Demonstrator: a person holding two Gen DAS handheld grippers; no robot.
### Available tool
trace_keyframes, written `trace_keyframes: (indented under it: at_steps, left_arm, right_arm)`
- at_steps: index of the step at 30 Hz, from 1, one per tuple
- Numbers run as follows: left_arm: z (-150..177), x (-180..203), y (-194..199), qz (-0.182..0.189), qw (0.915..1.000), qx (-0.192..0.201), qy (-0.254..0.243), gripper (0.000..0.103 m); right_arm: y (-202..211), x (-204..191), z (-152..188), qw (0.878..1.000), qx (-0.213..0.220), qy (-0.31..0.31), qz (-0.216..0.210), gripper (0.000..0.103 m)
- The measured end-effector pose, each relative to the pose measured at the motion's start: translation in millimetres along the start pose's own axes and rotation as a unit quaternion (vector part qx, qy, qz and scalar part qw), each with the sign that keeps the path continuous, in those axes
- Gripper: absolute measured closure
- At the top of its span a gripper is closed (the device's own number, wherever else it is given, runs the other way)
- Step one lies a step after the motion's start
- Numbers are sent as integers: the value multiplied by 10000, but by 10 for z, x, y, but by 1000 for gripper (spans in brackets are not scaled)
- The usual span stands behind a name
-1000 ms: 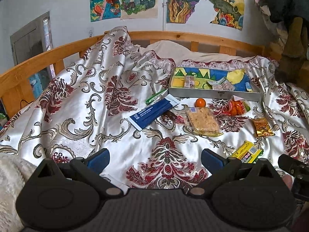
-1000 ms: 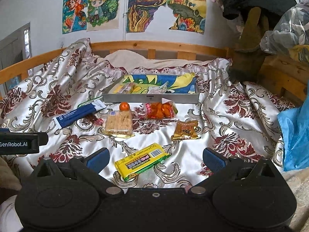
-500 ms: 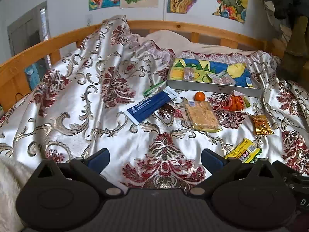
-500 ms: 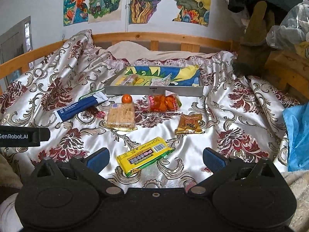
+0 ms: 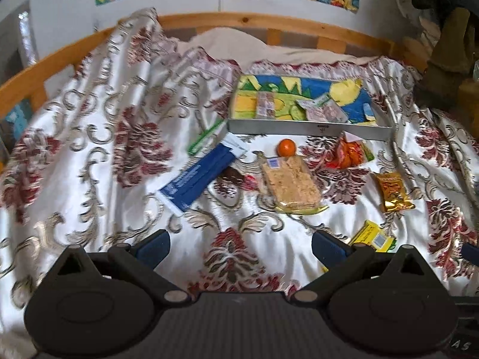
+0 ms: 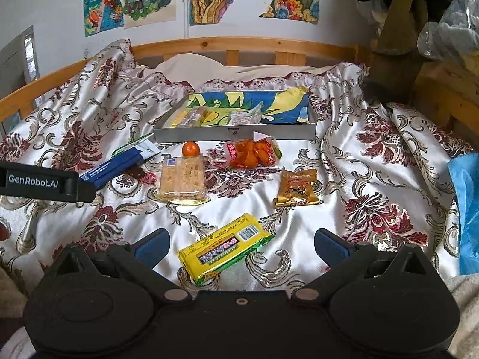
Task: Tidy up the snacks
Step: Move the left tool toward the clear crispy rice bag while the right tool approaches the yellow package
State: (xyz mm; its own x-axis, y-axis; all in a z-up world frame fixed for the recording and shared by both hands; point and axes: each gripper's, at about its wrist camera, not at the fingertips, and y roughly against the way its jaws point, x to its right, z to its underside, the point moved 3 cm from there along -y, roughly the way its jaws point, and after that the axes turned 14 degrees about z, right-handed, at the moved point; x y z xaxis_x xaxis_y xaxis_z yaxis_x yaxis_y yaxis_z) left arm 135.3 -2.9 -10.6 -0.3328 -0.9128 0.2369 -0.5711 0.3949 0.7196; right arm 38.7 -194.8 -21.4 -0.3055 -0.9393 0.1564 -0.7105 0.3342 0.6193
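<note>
Right wrist view: only two packets (image 6: 191, 117) are being held by the tray (image 6: 233, 133), while seven or so snacks, the yellow bar (image 6: 224, 246) nearest, are being left on the bedspread (image 6: 374, 179) before both gaping, empty grippers (image 6: 241, 243) (image 5: 239, 243).

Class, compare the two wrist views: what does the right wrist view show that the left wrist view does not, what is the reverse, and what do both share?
Only the right wrist view shows the blue bag at the right edge, the left tool's labelled side, and the whole yellow packet.

Only the left wrist view shows more of the bedspread on the left side.

Both show the metal tray, small orange, cracker pack, gold packet, blue pack, and open, empty tongs.
</note>
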Motion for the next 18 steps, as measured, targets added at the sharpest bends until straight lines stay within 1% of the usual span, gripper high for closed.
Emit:
trace_keyframes:
  at_steps: [2, 4, 10, 16, 18]
  left_arm:
    - [-65, -37, -74, 278, 9996, -17, 6, 0]
    - [-133, -62, -170, 459, 9989, -5, -103, 0]
    - [-294, 0, -577, 666, 9974, -127, -261, 0]
    - [-448, 63, -993, 813, 9961, -170, -309, 0]
    - [-482, 68, -1131, 855, 9956, -212, -324, 0]
  right_arm:
    - [-48, -26, -12, 10000, -23, -59, 31, 1]
    - [-86, -32, -8, 9999, -14, -150, 75, 1]
    - [-219, -107, 21, 9992, -113, -378, 5, 1]
    - [-468, -245, 82, 9973, -439, -569, 148, 1]
    - [-581, -292, 105, 9960, -592, -651, 173, 4]
